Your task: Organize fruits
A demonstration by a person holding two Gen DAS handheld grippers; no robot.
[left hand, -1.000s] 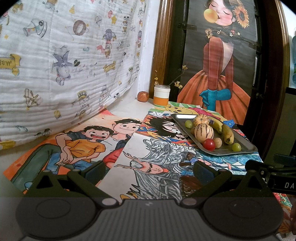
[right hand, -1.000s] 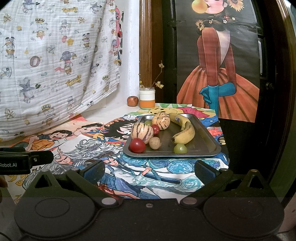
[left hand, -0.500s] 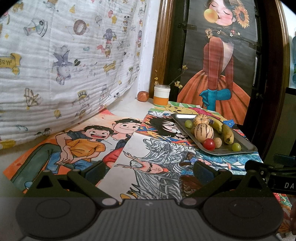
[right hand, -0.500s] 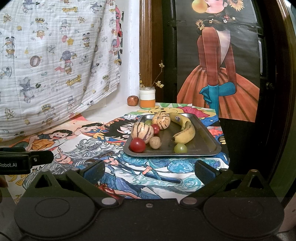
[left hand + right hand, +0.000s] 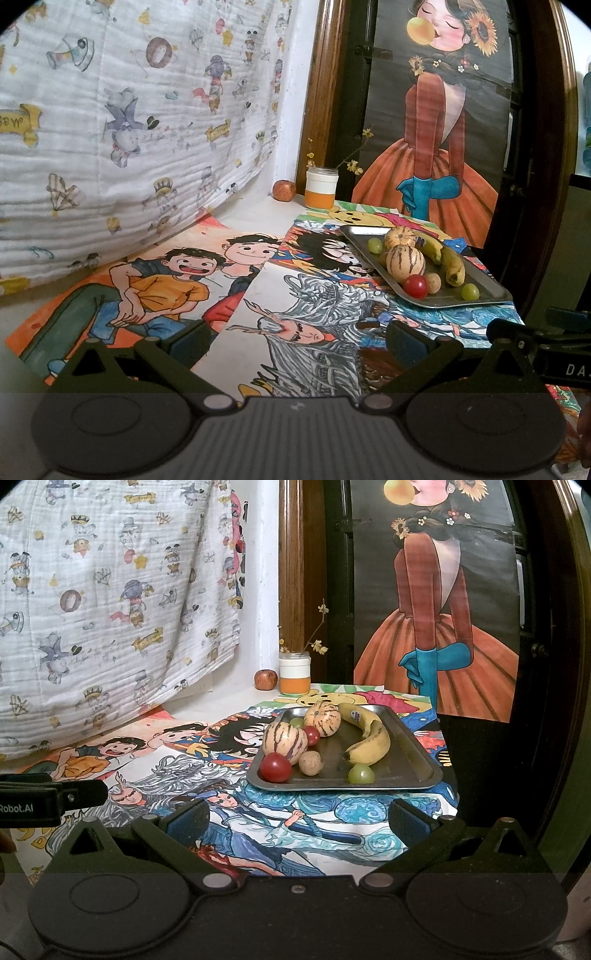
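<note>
A grey metal tray (image 5: 417,764) (image 5: 491,286) lies on the table's right side. It holds a banana (image 5: 369,738) (image 5: 448,264), two striped pale melons (image 5: 285,741) (image 5: 405,261), a red tomato (image 5: 275,767) (image 5: 415,286), a second small red one (image 5: 312,734), a brown nut (image 5: 311,763), and green grapes (image 5: 361,774) (image 5: 470,291). My right gripper (image 5: 297,818) hangs open in front of the tray, holding nothing. My left gripper (image 5: 297,338) is open over the drawings, left of the tray.
Colourful drawings (image 5: 166,284) cover the table. A white-and-orange jar with twigs (image 5: 294,674) and a red apple (image 5: 266,679) stand at the back by the wall. A printed cloth (image 5: 129,110) hangs on the left; a painted poster (image 5: 436,609) stands behind the tray.
</note>
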